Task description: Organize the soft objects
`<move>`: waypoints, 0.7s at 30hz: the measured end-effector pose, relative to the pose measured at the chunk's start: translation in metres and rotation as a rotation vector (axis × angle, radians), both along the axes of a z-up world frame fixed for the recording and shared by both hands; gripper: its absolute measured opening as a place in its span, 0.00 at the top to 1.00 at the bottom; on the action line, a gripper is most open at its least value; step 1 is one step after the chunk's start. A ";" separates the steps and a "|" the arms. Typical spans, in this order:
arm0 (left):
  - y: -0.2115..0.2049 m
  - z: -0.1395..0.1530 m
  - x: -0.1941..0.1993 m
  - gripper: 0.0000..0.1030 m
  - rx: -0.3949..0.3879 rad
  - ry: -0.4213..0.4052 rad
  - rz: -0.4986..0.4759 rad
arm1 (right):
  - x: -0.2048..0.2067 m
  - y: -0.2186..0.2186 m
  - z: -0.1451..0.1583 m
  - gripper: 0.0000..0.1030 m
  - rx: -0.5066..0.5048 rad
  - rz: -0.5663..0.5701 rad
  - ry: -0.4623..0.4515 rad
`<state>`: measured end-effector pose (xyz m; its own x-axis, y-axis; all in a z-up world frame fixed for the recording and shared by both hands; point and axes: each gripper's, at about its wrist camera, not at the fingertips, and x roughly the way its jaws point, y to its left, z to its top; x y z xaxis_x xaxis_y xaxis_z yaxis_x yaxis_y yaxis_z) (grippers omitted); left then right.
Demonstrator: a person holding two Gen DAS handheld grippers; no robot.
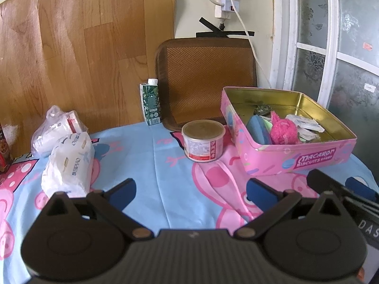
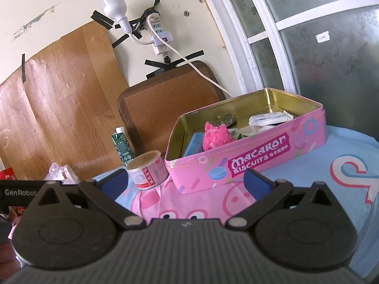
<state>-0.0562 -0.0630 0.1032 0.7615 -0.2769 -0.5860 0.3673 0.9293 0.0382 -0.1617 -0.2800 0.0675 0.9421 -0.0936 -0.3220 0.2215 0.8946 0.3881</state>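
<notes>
At lower left of the left view, the tissue pack (image 1: 68, 163) lies just beyond the wide-open, empty left gripper (image 1: 189, 190), long axis running away. The right gripper (image 2: 187, 182), equally open and empty, faces the tin (image 2: 248, 163) holding the pink plush (image 2: 214, 137).

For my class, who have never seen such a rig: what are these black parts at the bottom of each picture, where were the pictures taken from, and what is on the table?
A person holds a two-finger gripper in each hand; each carries a camera looking along its fingers. One picture shows the left gripper, the other the right gripper. Both are open and hold nothing. On the tablecloth stand a pink tin containing a pink plush, a can, a carton and tissue packs.
</notes>
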 end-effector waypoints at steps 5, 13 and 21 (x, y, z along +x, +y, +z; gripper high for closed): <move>-0.001 0.001 -0.002 0.00 0.004 -0.012 -0.002 | -0.001 0.001 -0.001 0.00 -0.003 0.002 0.002; -0.002 0.004 -0.004 0.00 0.000 -0.023 -0.004 | -0.002 0.000 -0.001 0.00 -0.004 0.001 0.001; -0.003 0.004 -0.004 0.00 0.002 -0.019 -0.003 | -0.003 -0.001 -0.001 0.00 -0.005 -0.005 -0.002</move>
